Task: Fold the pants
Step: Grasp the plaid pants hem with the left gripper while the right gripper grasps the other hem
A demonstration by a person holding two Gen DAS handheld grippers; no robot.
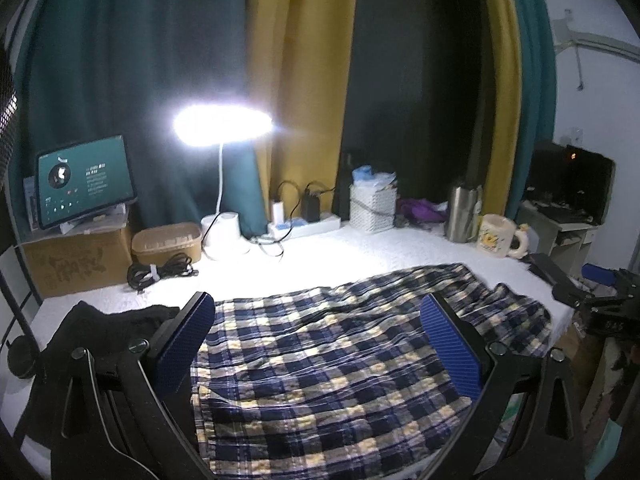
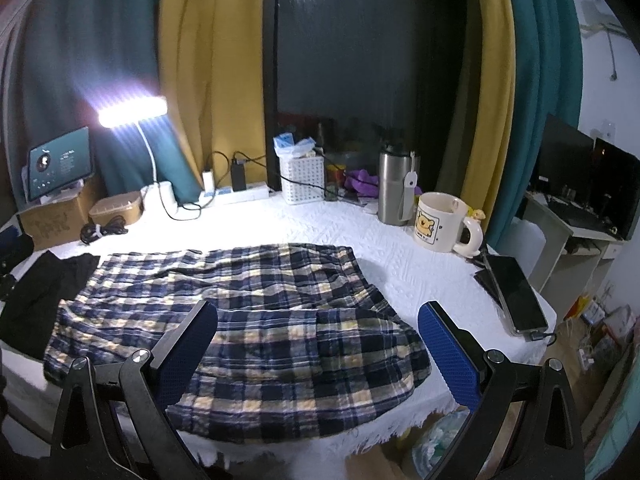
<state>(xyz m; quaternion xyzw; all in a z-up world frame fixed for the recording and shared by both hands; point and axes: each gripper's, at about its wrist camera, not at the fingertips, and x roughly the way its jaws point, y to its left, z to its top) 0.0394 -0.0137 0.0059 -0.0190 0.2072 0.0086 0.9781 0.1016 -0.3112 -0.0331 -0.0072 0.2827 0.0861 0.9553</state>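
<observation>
Blue, white and yellow plaid pants (image 1: 340, 408) lie spread and rumpled on the white table cover (image 1: 360, 256), reaching the near right edge. My left gripper (image 1: 320, 346) hovers open just above their left part, blue pads (image 1: 184, 344) wide apart and holding nothing. In the right wrist view the same pants (image 2: 248, 280) lie flat, one fold hanging over the front edge. My right gripper (image 2: 318, 356) is open over their near right part, empty between its fingers (image 2: 450, 356). The left wrist view also catches the right gripper (image 1: 600, 296) at the far right, off the table's edge.
A black garment (image 2: 40, 296) lies left of the pants. Along the back stand a lit desk lamp (image 1: 222, 126), tablet (image 1: 84, 180), cardboard box (image 1: 76, 260), white basket (image 2: 300, 180), steel flask (image 2: 396, 188) and mug (image 2: 440, 220). A phone (image 2: 516, 292) lies at the right edge.
</observation>
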